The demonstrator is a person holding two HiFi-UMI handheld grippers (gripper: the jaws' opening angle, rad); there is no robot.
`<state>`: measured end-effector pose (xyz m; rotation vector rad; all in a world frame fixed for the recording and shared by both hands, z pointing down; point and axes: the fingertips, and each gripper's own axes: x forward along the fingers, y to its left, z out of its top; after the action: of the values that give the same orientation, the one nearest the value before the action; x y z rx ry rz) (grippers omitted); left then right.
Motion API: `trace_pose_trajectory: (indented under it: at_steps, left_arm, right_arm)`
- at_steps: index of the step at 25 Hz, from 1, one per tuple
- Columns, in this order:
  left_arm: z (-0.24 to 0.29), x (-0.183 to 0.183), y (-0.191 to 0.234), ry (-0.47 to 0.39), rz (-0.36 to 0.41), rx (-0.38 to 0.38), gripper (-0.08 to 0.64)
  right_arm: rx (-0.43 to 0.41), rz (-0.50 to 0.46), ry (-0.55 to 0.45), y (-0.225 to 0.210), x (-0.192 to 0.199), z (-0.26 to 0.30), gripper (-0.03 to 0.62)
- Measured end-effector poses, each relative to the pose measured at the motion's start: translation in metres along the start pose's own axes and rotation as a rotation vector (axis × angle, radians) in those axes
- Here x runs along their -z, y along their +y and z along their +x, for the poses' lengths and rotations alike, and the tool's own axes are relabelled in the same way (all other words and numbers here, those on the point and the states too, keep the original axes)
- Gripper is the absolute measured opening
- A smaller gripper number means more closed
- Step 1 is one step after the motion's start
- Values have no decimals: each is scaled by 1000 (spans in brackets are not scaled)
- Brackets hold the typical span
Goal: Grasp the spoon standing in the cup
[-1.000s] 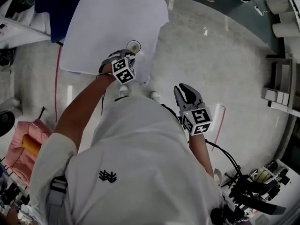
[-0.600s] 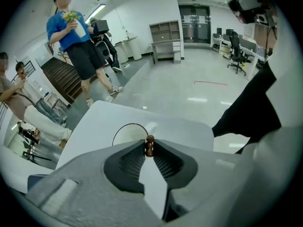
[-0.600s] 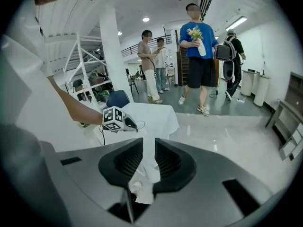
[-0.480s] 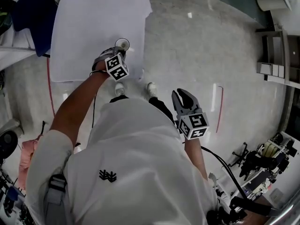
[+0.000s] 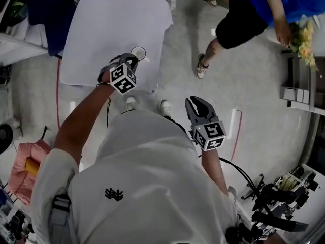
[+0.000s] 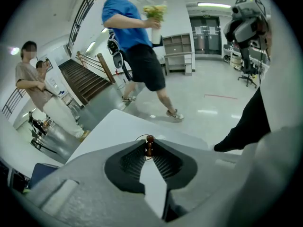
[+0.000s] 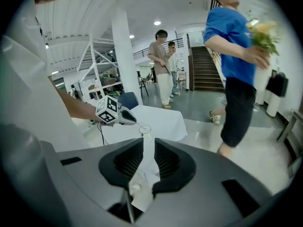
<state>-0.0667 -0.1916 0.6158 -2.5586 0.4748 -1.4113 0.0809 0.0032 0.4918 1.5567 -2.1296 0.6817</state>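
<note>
Noted left tongs [image 6: 148, 146] just closed, clenched on slim brown-tipped spoon [image 6: 149, 139] standing in clear glass cup [image 5: 138, 53] on white-clothed table [image 5: 101, 29]. Found right tongs [image 7: 148, 141] released, empty, well clear of cup. Judged risky: pinch sits near handle tip — slip, or tipped cup, if lifted askew.

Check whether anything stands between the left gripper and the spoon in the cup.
Nothing visible does. The left gripper has just been closing its jaws, and the top of the spoon is already pinched between their tips, above the cup on the white table.
</note>
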Motion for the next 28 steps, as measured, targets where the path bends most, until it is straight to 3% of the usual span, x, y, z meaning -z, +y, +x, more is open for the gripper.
trace_pose_trajectory:
  at_steps: [18, 28]
  left_arm:
    - [-177, -59, -31, -162, -276, -181, 52]
    - [-221, -75, -76, -152, -369, -236, 52]
  right_arm:
    - [-298, -246, -28, 24, -30, 25, 34]
    - [-412, -306, 0, 19, -18, 23, 9]
